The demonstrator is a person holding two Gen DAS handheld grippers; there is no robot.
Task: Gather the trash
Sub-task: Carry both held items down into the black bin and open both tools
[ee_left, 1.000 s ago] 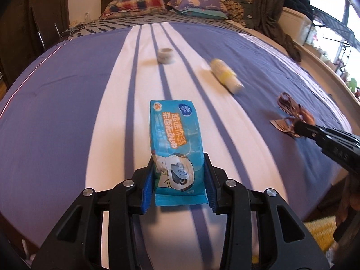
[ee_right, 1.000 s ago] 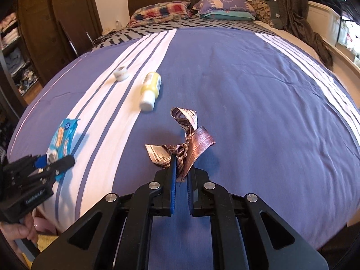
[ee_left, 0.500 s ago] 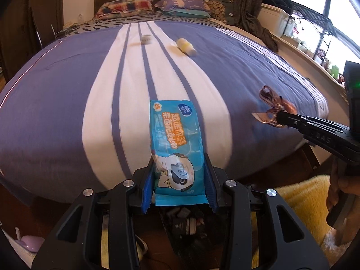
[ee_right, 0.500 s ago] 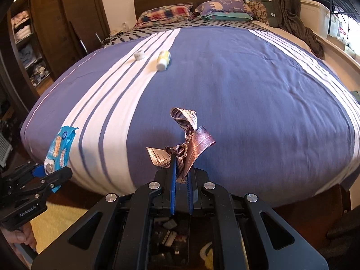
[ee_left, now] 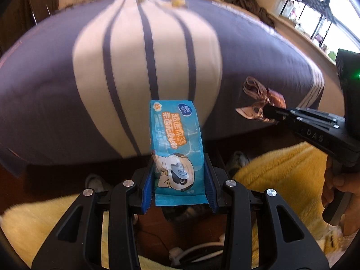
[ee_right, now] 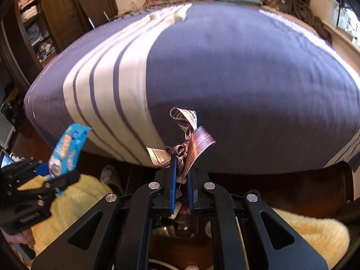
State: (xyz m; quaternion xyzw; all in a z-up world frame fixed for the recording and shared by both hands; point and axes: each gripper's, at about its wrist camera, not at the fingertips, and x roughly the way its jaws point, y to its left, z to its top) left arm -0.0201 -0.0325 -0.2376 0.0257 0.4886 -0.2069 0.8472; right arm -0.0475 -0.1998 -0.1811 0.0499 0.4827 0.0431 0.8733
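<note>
My left gripper (ee_left: 179,175) is shut on a blue wet-wipes packet (ee_left: 176,141), held in the air past the foot of the bed. The packet also shows in the right wrist view (ee_right: 67,148) at the left. My right gripper (ee_right: 181,180) is shut on a brown knotted ribbon (ee_right: 191,139), also off the bed; the ribbon shows in the left wrist view (ee_left: 261,103) at the right. A yellow bottle (ee_right: 180,16) and a small white cap (ee_right: 153,16) lie far up the bed.
The purple bed with white stripes (ee_right: 225,67) fills the view ahead. Yellow fluffy rugs (ee_left: 281,180) lie on the dark floor below. A dark bin opening with trash (ee_right: 180,222) shows under the right gripper. Shelves (ee_right: 33,22) stand at left.
Both grippers have pulled back from the bed and lowered, carrying the packet and the ribbon off the mattress. The bed edge and floor now show below them.
</note>
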